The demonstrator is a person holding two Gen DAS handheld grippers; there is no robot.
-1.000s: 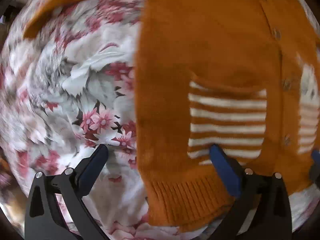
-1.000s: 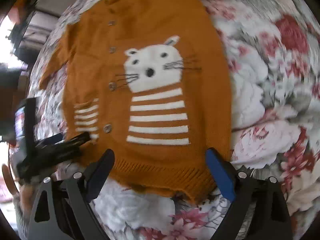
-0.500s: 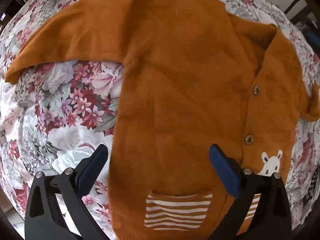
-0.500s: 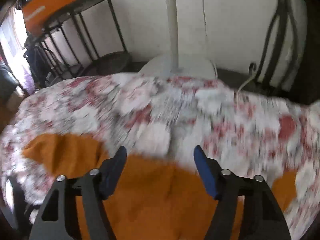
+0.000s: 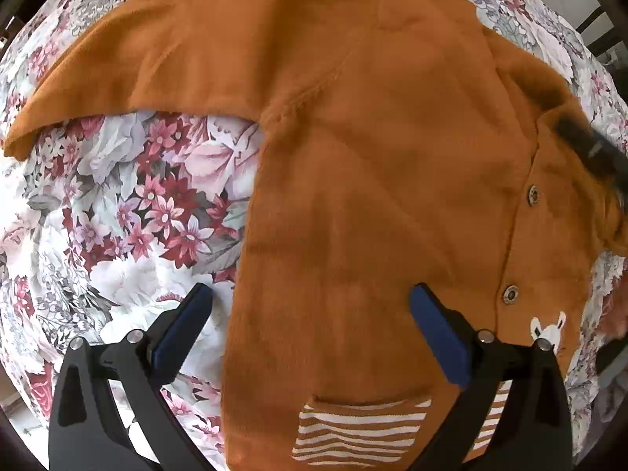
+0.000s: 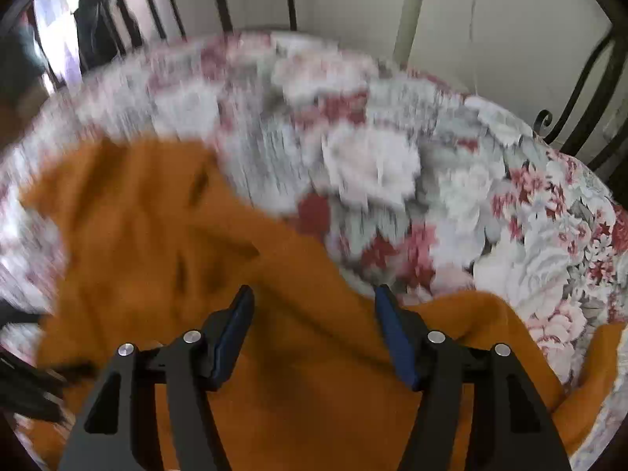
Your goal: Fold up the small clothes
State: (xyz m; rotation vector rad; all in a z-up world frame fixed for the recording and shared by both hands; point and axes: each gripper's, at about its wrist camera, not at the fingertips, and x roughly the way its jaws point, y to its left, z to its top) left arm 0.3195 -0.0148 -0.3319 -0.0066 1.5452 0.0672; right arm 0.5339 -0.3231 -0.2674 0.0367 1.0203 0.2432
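Note:
A small orange knit cardigan point(image 5: 373, 180) lies spread face up on a floral cloth point(image 5: 129, 212). Its left sleeve point(image 5: 129, 66) stretches out to the left; buttons and a striped pocket point(image 5: 353, 431) show lower right. My left gripper point(image 5: 310, 302) is open and empty, hovering above the cardigan's left side edge. In the right wrist view the cardigan point(image 6: 165, 243) is blurred; my right gripper point(image 6: 314, 298) is open and empty just above the upper part of the garment. The right gripper's dark blurred shape point(image 5: 592, 149) shows near the collar in the left wrist view.
The floral cloth point(image 6: 431, 165) covers a round table. Dark metal chair backs point(image 6: 588, 90) and railings point(image 6: 129, 19) stand behind the table against a pale wall.
Both grippers moved from the hem up the cardigan. The left one now looks over the sleeve and chest; the right one swung up to the collar area, its jaws narrower than before.

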